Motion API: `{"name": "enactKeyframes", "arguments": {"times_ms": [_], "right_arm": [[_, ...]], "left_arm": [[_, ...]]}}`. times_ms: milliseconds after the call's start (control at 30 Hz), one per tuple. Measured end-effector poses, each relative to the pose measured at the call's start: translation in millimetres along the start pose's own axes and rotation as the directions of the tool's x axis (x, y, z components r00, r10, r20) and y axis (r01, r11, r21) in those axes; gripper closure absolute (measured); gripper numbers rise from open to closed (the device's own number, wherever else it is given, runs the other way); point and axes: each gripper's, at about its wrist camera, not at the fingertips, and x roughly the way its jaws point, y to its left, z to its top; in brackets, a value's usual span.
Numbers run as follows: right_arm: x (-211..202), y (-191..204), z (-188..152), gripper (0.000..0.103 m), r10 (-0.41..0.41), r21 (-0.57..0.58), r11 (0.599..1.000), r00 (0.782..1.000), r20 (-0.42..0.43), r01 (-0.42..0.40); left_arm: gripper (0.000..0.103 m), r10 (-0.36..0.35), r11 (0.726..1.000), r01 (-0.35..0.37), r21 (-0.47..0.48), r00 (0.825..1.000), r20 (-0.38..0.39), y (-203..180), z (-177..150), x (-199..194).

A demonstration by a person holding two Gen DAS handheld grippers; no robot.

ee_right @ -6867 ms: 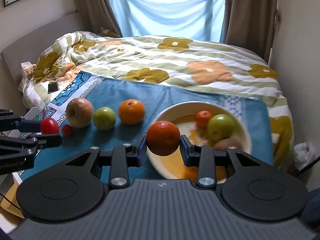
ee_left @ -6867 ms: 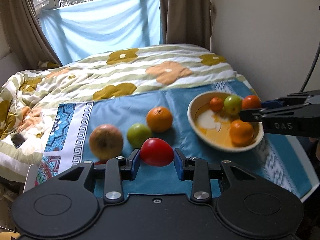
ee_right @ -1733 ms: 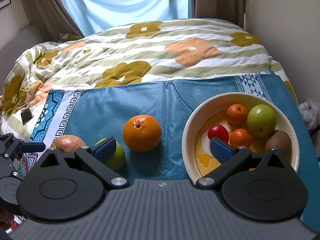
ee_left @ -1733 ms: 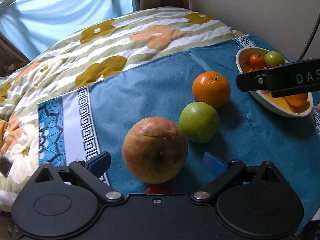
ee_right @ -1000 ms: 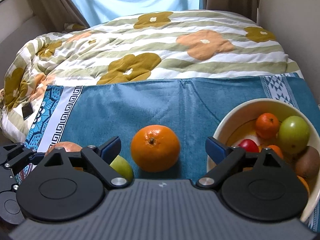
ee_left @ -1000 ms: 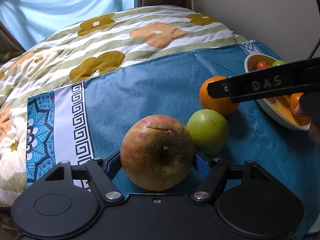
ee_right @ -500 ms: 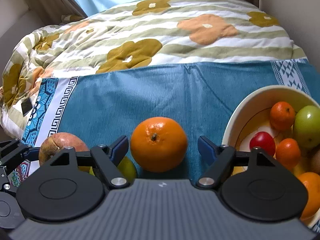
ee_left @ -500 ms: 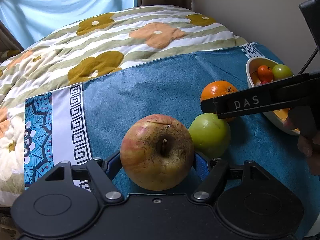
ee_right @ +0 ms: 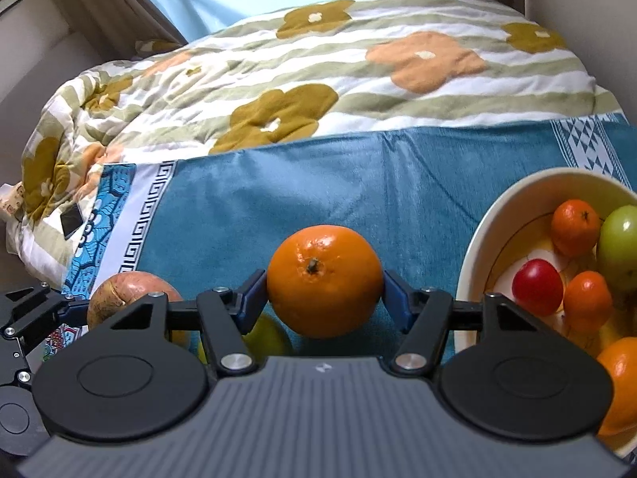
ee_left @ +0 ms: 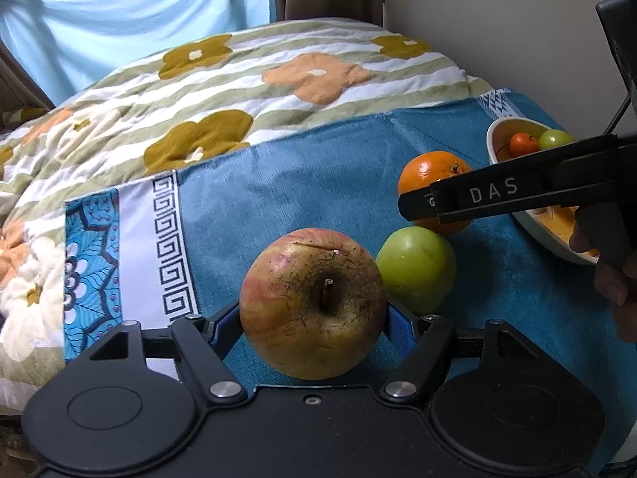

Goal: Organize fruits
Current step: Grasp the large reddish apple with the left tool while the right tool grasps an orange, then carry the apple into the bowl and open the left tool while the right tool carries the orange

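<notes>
Fruits lie on a teal velvety cloth (ee_left: 302,183) spread over a surface beside the flowered striped quilt (ee_right: 318,71): a large red-yellow speckled apple (ee_left: 314,304) sits clamped between the blue pads of the left gripper (ee_left: 314,318), stem toward the camera. At its 2 o'clock, touching or nearly so, is a smooth green apple (ee_left: 416,269), which in the right wrist view is mostly hidden behind the gripper's linkage. The right gripper (ee_right: 324,294) is closing its jaws around a round orange (ee_right: 324,281), and both blue pads appear to touch its sides; from the left wrist view that orange is half covered by the black finger lettered "DAS". A cream ceramic bowl (ee_right: 501,215) at 3 o'clock is cut off by the frame edge; it holds small oranges, a red fruit and a green one. Both grippers tilt steeply downward; part of a hand (ee_left: 617,279) shows at the right edge.
</notes>
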Motion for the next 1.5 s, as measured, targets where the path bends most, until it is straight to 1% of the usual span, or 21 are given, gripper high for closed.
{"name": "enactKeyframes", "arguments": {"times_ms": [200, 433, 667, 767, 900, 1233, 1367, 1500], "right_arm": [[-22, 4, -2, 0.026, 0.026, -0.027, 0.999, 0.999, 0.034, -0.025], [-60, 0, -5, 0.026, 0.043, -0.077, 0.996, 0.996, 0.077, -0.037], [-103, -25, -16, 0.026, 0.060, -0.096, 0.994, 0.992, 0.113, -0.049], [-119, -42, -23, 0.026, 0.069, -0.094, 0.994, 0.990, 0.122, -0.058], [-140, -66, -31, 0.027, 0.067, -0.097, 0.994, 0.989, 0.134, -0.054], [-180, -135, -43, 0.027, 0.046, -0.118, 0.993, 0.985, 0.167, -0.027], [-187, -154, -45, 0.026, 0.047, -0.132, 0.991, 0.984, 0.169, -0.025], [-184, -165, -45, 0.026, 0.043, -0.131, 0.991, 0.986, 0.164, -0.022]], "left_arm": [[0.026, 0.037, 0.999, -0.037, -0.004, 0.999, 0.039, -8, -1, -22], [0.026, 0.074, 0.997, -0.071, -0.041, 0.993, 0.088, -25, 0, -54], [0.026, 0.116, 0.990, -0.104, -0.093, 0.983, 0.143, -62, 5, -83], [0.026, 0.114, 0.988, -0.096, -0.121, 0.981, 0.154, -81, 7, -91], [0.026, 0.117, 0.988, -0.096, -0.123, 0.979, 0.169, -110, 10, -97], [0.026, 0.125, 0.986, -0.100, -0.136, 0.974, 0.189, -173, 25, -93], [0.026, 0.110, 0.986, -0.084, -0.144, 0.976, 0.185, -187, 33, -84], [0.026, 0.086, 0.988, -0.063, -0.138, 0.982, 0.167, -194, 43, -67]]}}
